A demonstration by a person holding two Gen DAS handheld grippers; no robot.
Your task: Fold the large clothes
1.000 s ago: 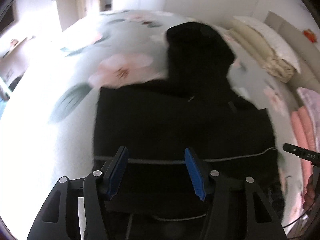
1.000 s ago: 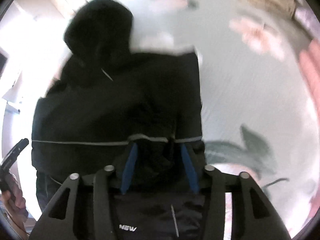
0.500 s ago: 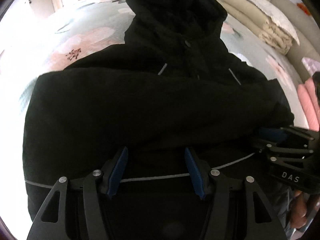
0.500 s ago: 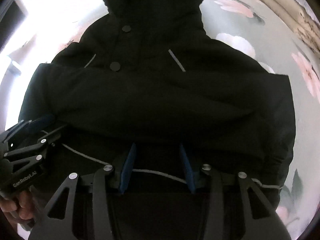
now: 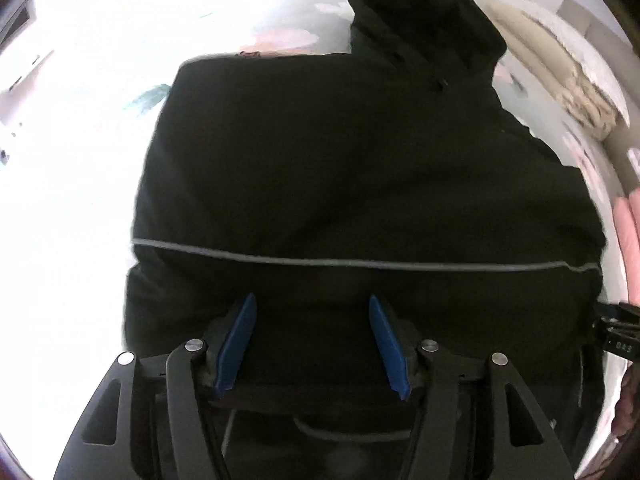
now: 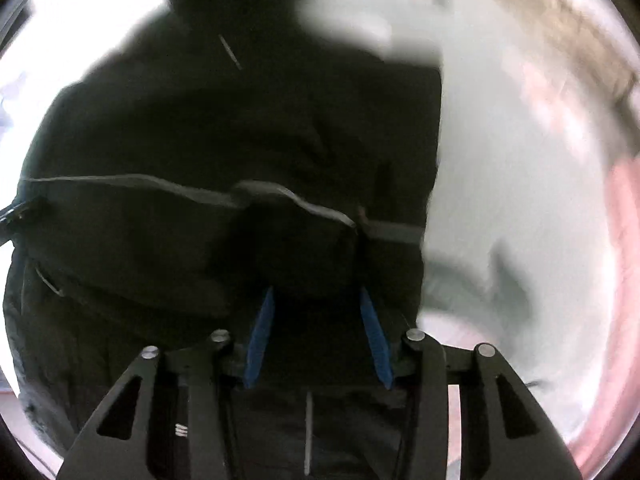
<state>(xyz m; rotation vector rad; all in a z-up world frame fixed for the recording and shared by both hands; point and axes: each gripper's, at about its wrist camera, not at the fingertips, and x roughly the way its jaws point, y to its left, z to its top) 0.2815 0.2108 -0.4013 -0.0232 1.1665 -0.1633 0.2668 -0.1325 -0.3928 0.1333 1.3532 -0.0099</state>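
Left wrist view: your left gripper (image 5: 312, 340) points steeply down onto the near end of the black jacket (image 5: 360, 168), which lies on the floral bedspread (image 5: 280, 36).
Landmark: every place below is given from the jacket's grey stripe (image 5: 360, 263), which runs side to side across the cloth.
Jacket's long axis: it runs away from you, from the folded edge at your fingertips, across the stripe, to the hood (image 5: 424, 20) at the far end.
Left gripper state: its blue pads (image 5: 236, 344) stand apart on the near side of the stripe with a thick fold of dark cloth bulging between them; it reads as grasping the jacket.
Right gripper (image 6: 316, 338): it sits on the near side of the stripe too, toward the jacket's right edge. Its jaws are opening, with bunched cloth still between them; whether the pads still press on it you cannot tell through the blur.
Nearer hand: neither; both sit at the same near edge, side by side.
Turning relation: the unfolded length lies ahead of both grippers, toward the hood, so the fold probably goes that way.
Beyond the hood: pale stacked bedding (image 5: 568, 80).
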